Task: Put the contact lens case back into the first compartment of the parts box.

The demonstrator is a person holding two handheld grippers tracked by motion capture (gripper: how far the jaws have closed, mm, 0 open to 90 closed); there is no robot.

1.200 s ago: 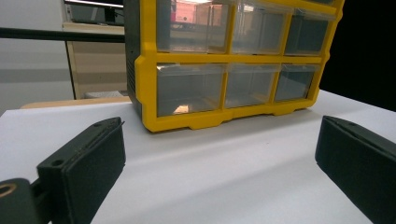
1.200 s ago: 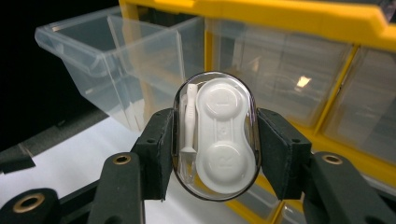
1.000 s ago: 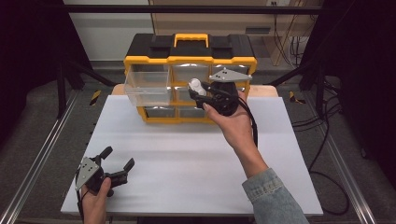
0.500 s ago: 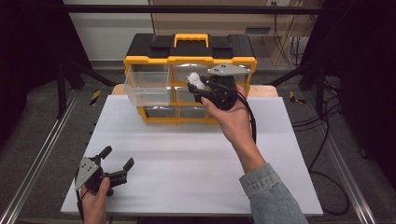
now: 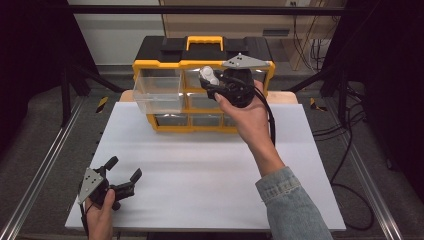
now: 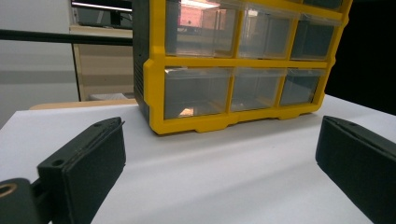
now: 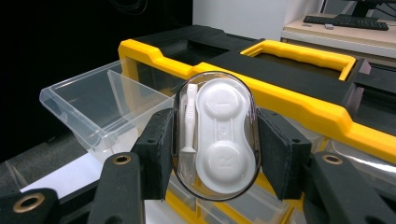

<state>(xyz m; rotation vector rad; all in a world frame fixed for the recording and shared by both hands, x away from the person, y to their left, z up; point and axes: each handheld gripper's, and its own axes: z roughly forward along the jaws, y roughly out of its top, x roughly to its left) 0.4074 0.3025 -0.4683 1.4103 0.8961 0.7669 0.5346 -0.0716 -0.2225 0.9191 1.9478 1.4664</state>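
Observation:
A yellow and black drawer cabinet (image 5: pixel 200 65) with clear drawers stands at the back of the white table (image 5: pixel 200 170). Its top left drawer (image 5: pixel 157 92) is pulled out, seen also as a clear open drawer (image 7: pixel 98 107) in the right gripper view. My right gripper (image 5: pixel 210 79) is held up in front of the cabinet's top row, shut on a white contact lens case (image 7: pixel 215 135) in a clear oval shell. That lens case (image 5: pixel 208 75) shows between the jaws from above. My left gripper (image 5: pixel 122 177) rests near the front left of the table, open and empty, facing the cabinet (image 6: pixel 233 70).
A black carry handle section with a yellow handle (image 5: pixel 204 42) tops the cabinet. Metal rails (image 5: pixel 35 170) run along both sides of the table. Cables (image 5: pixel 345 150) lie on the floor at the right.
My right gripper has risen with the lens case, from the cabinet's middle row up to its top row. The left gripper has stayed put.

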